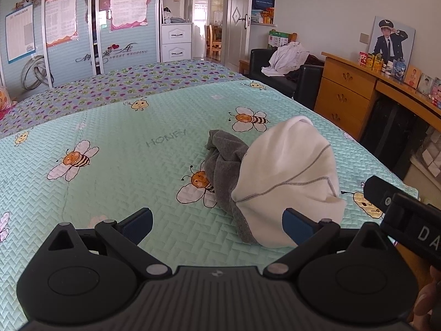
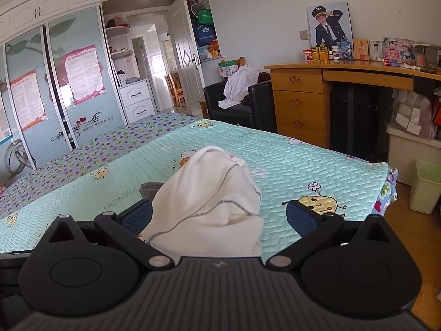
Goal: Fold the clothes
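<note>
A crumpled garment lies in a heap on the bed, white fleece side out (image 1: pixel 289 176) with a grey part (image 1: pixel 223 171) spilling to its left. In the right wrist view the white heap (image 2: pixel 212 201) sits between the fingers, the grey part (image 2: pixel 150 187) behind it. My left gripper (image 1: pixel 217 224) is open and empty, just left of and in front of the heap; its right pad (image 1: pixel 296 224) is close to the white cloth. My right gripper (image 2: pixel 219 218) is open, jaws either side of the heap's near end, not closed on it. Its body shows in the left wrist view (image 1: pixel 405 215).
The bed has a mint quilted cover with bee prints (image 1: pixel 110 171). A wooden desk (image 2: pixel 300 104) and a black armchair with clothes (image 2: pixel 237 102) stand beyond the bed's right side. A green bin (image 2: pixel 425 187) stands on the floor. Wardrobe doors (image 1: pixel 69 41) stand at the far end.
</note>
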